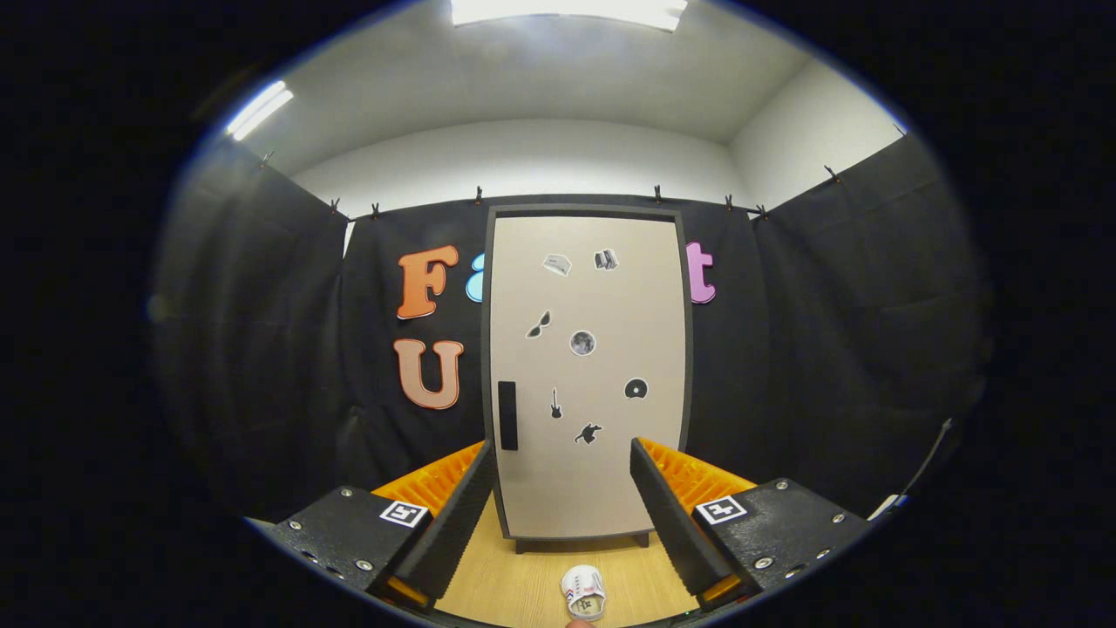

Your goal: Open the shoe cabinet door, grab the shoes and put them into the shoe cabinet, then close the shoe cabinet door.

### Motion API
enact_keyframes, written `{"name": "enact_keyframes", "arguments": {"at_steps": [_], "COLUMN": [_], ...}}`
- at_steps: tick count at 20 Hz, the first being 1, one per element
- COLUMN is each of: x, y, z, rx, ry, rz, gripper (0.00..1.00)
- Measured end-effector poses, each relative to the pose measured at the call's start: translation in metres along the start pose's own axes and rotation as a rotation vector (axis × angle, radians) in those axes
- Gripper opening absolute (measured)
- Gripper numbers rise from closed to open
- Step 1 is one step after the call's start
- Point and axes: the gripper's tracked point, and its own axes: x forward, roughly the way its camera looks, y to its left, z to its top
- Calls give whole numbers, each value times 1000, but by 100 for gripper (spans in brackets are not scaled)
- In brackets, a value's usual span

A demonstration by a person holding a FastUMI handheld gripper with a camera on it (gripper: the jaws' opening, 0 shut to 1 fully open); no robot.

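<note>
Wood floor; shoe between spread fingers; cabinet door closed.

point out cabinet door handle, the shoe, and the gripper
Dark vertical door handle (506, 415), gripper view: middle of the bar.
Small white shoe (583, 591), gripper view: upper, on the wooden floor.
Open gripper (562, 471), gripper view: midway between fingertips.

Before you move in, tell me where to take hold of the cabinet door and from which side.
Take the dark vertical handle low on the left edge of the closed cabinet door. It is a narrow upright bar, so come straight from the front with the fingers either side of it. The gripper is open and holds nothing, the shoe lying between its fingers.
</note>
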Motion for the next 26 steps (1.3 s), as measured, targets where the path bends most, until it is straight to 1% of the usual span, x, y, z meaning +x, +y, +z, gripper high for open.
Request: {"name": "enact_keyframes", "arguments": {"at_steps": [6, 14, 20, 26], "x": [36, 105, 161, 216], "y": [22, 64, 87, 98], "z": [-11, -30, -47, -69], "rx": [5, -2, -8, -3], "ry": [17, 33, 56, 84], "rz": [40, 91, 92, 76], "gripper": [96, 96, 96, 96]}}
